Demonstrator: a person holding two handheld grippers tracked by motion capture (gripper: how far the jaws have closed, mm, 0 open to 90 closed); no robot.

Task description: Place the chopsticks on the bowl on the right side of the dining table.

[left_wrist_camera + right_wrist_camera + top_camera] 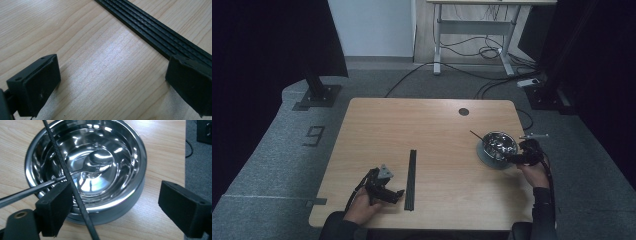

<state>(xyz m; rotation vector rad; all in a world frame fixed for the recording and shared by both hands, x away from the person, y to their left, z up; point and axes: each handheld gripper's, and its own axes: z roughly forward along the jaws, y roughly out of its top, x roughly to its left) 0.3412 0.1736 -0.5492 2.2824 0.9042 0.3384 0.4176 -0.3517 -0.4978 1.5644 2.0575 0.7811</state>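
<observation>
Reached with the wide-open right gripper toward the steel bowl holding a spoon near the table's right edge, left gripper open beside the black strip; closing on the rim probably needed next.

**One mark on the floor**

Looking around from my seat, I can read a single sign: a dark figure on the grey floor to the left of the desk. From here it reads as a 9, though it could be another character seen from the wrong side. Nothing on the desk carries lettering that I can make out, and my own tools bear no brand or label that I can read.
</observation>
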